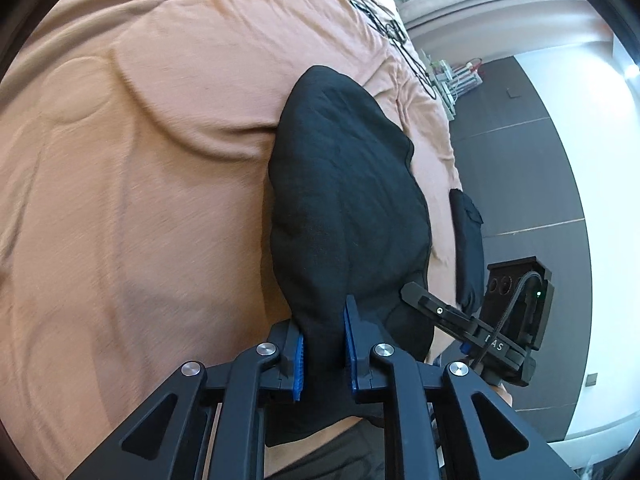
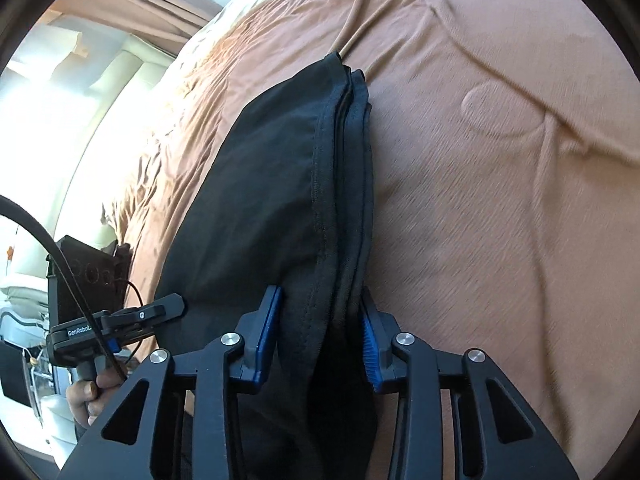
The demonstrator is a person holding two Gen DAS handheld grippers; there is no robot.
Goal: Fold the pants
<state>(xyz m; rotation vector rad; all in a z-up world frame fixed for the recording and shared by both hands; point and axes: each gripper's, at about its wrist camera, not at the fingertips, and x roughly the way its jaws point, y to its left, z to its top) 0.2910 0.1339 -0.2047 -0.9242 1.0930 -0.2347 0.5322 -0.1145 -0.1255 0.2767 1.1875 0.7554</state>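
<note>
My left gripper (image 1: 324, 350) is black, with two long arms on each side that have triangle holes cut in them. Round silver screws shine at the joints. Its fingers wear blue pads (image 1: 298, 368) with little ridges. My right gripper (image 2: 320, 340) looks the same: black arms, silver screws, blue pads (image 2: 370, 350). Seen from my left camera, the right one carries a black box on top with a tiny green light (image 1: 538, 293) and a black cable (image 1: 516, 300). Seen from my right camera, the left one has white letters reading GenRobot (image 2: 79, 332), a thin black cable and a blue bit.
</note>
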